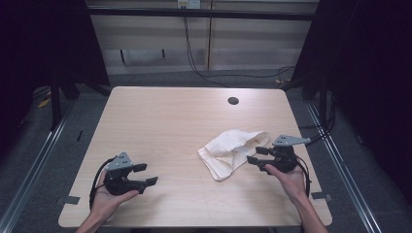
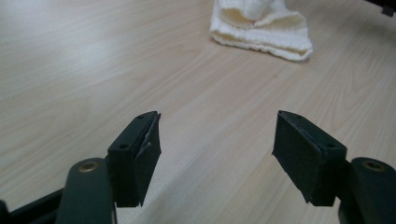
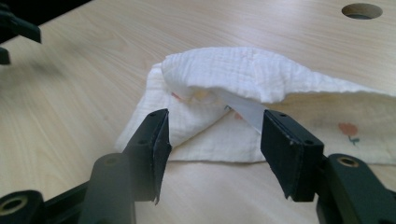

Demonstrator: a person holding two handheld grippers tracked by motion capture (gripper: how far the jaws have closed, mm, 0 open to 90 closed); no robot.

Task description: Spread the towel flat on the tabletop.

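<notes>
Item: crumpled white cloth [image 1: 232, 151], right of centre in the high view, lying on the table [image 1: 160, 126].
Handling: judged light, soft, limp; will sag and drag.
Grip point: the raised folded edge [image 3: 224, 93].
Left gripper [image 1: 145, 174]: jaws wide, empty, lower left.
Right gripper [image 1: 256, 155]: jaws wide, nothing clamped, just beside the cloth.

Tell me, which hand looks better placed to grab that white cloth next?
Probably the right. The right gripper sits beside the cloth, open jaws facing its folded edge. The left gripper, also open, is well away across bare table.
</notes>
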